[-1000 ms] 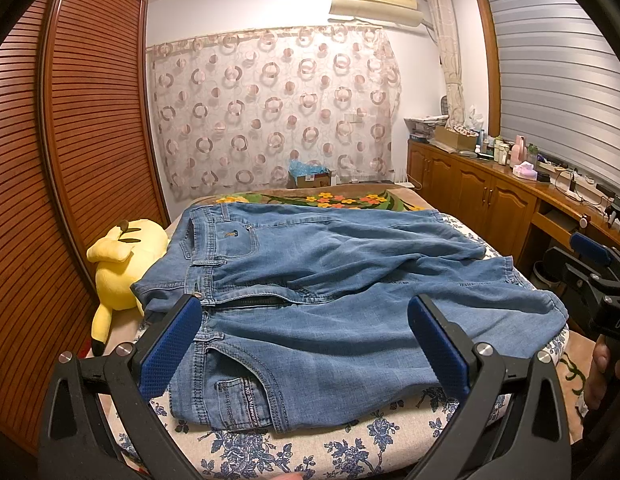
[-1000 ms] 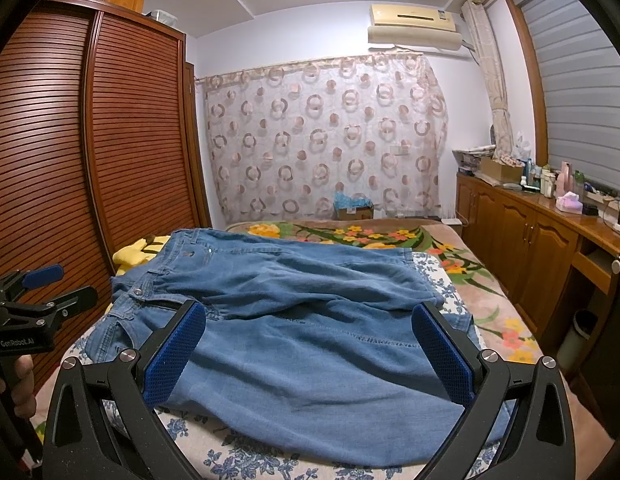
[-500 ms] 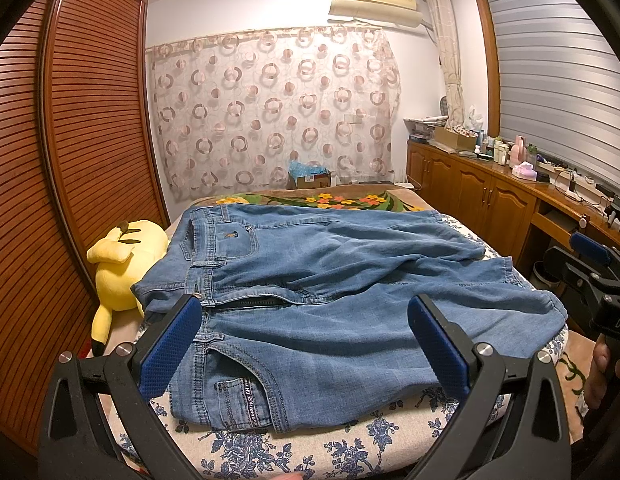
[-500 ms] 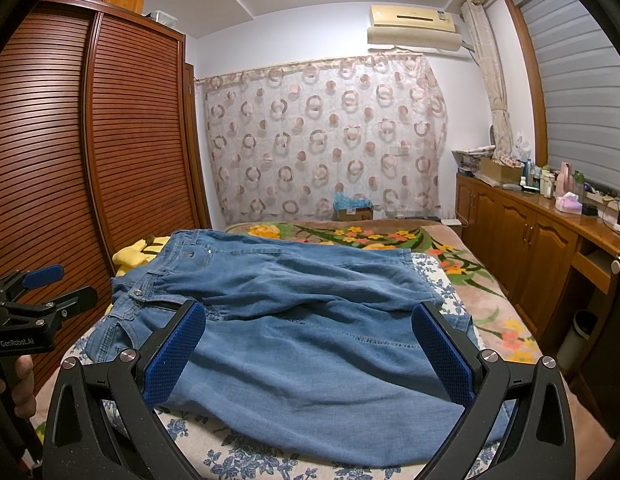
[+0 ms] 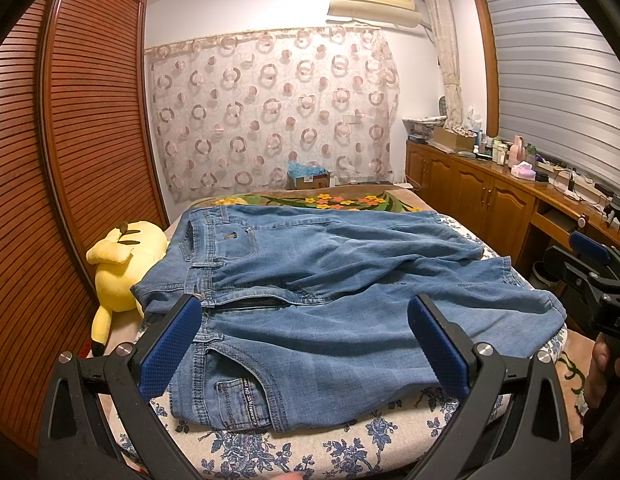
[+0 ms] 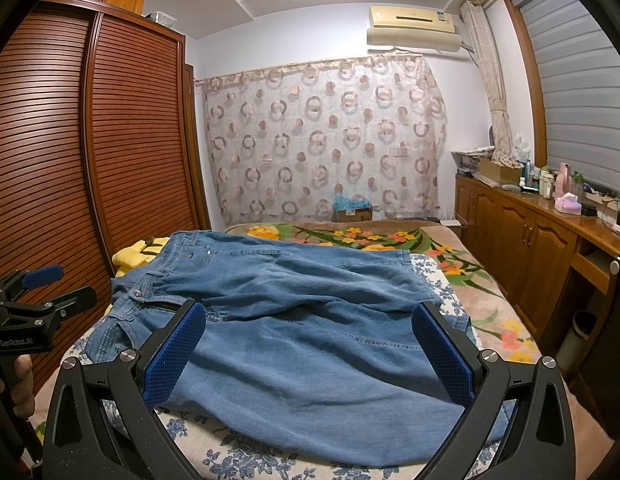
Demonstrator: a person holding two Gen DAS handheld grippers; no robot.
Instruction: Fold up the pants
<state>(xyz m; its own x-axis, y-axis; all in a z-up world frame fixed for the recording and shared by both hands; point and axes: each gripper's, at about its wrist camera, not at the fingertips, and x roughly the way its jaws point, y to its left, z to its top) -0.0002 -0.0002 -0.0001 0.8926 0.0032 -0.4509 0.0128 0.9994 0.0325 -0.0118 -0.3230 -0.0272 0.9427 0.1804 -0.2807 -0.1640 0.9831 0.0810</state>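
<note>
Blue denim pants [image 5: 310, 292] lie spread across the bed, waistband to the left, legs running right and doubled back; the right wrist view shows the same pants [image 6: 310, 340]. My left gripper [image 5: 304, 344] hovers open above the bed's near edge, over the waist and pocket, holding nothing. My right gripper [image 6: 310, 350] is open too, above the leg part, apart from the cloth. Each gripper shows in the other's view, held by a hand: the right gripper [image 5: 598, 280] at far right, the left gripper [image 6: 34, 300] at far left.
A yellow plush toy [image 5: 118, 268] lies at the bed's left side by a slatted wooden wardrobe [image 5: 70, 160]. Wooden cabinets [image 5: 490, 204] with bottles line the right wall. A floral blanket [image 5: 330, 200] covers the far bed, and a floral sheet [image 5: 310, 448] the near edge.
</note>
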